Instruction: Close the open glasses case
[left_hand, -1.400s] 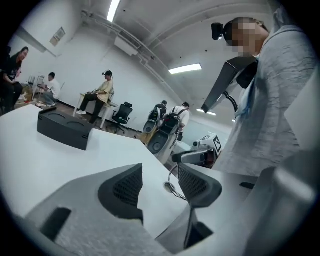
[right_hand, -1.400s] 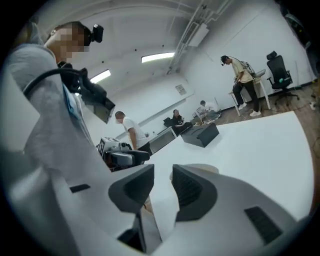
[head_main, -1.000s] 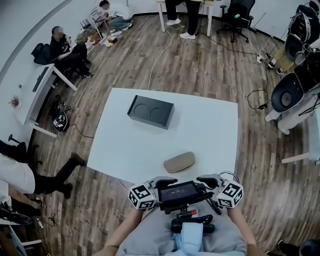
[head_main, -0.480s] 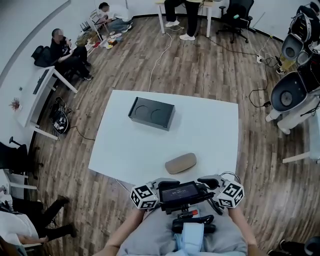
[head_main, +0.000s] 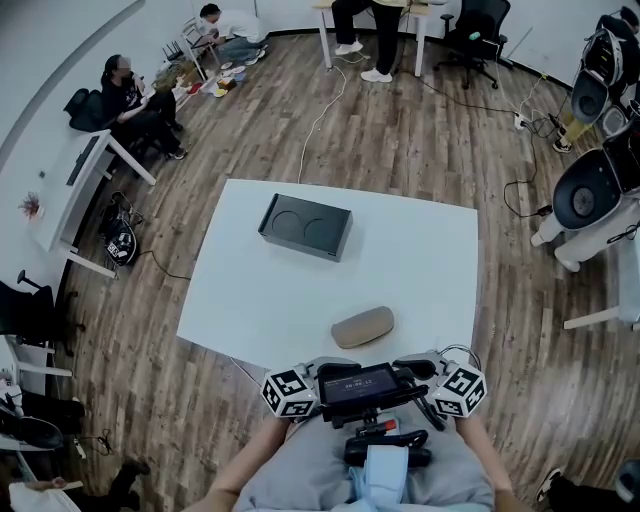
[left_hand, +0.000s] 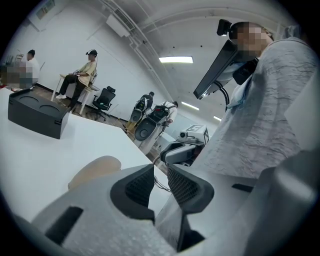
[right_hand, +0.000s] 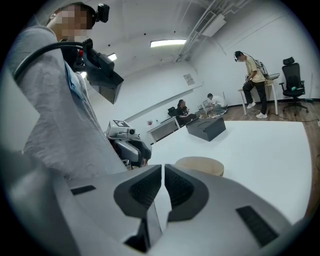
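The tan glasses case (head_main: 362, 327) lies on the white table (head_main: 410, 262) near its front edge, and its lid looks down. It shows in the left gripper view (left_hand: 95, 167) and the right gripper view (right_hand: 200, 165) too. Both grippers hang level at the table's near edge, close to the person's body, pointing toward each other. My left gripper (head_main: 318, 366) (left_hand: 161, 172) has a small gap between its pads, with nothing in it. The jaws of my right gripper (head_main: 418, 362) (right_hand: 163, 172) are closing to a thin slit on nothing. Neither gripper touches the case.
A black box (head_main: 305, 226) with two round hollows sits at the table's far left. A black screen device (head_main: 355, 382) hangs between the grippers at the person's chest. People sit and stand at the room's far side; white machines (head_main: 585, 195) stand at the right.
A person on the floor at the left has walked off toward the bottom of the head view. The grippers and the case have kept their places.
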